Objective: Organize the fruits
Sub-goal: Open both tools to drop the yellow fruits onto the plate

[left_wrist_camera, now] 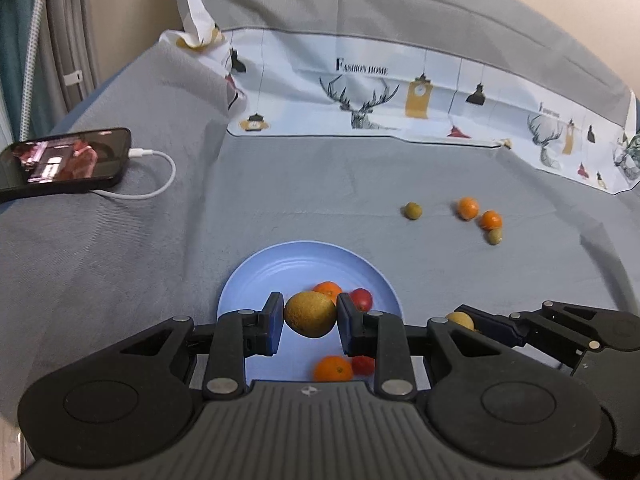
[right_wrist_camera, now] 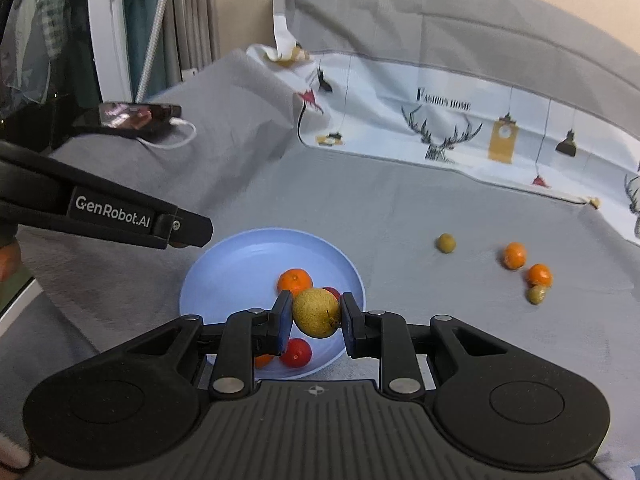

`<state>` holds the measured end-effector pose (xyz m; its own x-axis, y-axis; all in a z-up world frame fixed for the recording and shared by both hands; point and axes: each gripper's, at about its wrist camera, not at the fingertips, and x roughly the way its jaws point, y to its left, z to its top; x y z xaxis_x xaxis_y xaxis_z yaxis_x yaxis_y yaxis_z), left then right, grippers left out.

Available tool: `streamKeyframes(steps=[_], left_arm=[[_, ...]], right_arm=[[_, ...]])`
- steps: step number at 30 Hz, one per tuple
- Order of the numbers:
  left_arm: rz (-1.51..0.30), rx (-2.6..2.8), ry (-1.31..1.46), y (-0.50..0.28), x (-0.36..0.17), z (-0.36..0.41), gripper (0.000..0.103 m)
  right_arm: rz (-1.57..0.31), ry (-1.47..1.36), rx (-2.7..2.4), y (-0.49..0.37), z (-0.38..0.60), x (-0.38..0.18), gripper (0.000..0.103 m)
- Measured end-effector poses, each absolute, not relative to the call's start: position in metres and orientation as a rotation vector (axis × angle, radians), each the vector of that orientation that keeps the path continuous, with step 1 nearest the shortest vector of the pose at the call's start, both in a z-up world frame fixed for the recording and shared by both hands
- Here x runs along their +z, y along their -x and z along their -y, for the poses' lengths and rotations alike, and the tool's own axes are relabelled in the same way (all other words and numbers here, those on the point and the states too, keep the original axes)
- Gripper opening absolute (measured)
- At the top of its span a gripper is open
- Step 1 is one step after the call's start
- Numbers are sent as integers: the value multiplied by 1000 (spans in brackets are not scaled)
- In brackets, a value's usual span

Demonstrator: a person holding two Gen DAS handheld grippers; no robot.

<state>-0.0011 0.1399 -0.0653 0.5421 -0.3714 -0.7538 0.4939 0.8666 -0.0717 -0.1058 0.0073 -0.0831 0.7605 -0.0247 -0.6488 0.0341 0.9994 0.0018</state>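
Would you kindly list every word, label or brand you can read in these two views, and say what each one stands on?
"FASHION HOME": printed on the white patterned cloth at the back, above the deer drawing.
"GenRobot.AI": white lettering on the side of the left gripper, seen from the right wrist view.
A second line of print further right on the cloth is too blurred to read.
The phone screen shows an image; no legible text.

Blue plate (left_wrist_camera: 256, 276) holding oranges, tomatoes, four fruits (left_wrist_camera: 468, 207) loose beyond

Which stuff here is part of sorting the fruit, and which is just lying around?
Job:
- blue plate
- two held yellow-green fruits
- loose oranges
- loose green fruits

Lying about:
- phone
- charging cable
- printed cloth
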Motion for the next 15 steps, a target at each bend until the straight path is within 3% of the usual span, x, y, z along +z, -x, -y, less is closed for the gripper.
streamKeyframes(steps=[15], left_arm=[[-928,-478,-205,-61,-111,-117,31]], right_arm=[[-794,17,20,35,-5,-130,26]])
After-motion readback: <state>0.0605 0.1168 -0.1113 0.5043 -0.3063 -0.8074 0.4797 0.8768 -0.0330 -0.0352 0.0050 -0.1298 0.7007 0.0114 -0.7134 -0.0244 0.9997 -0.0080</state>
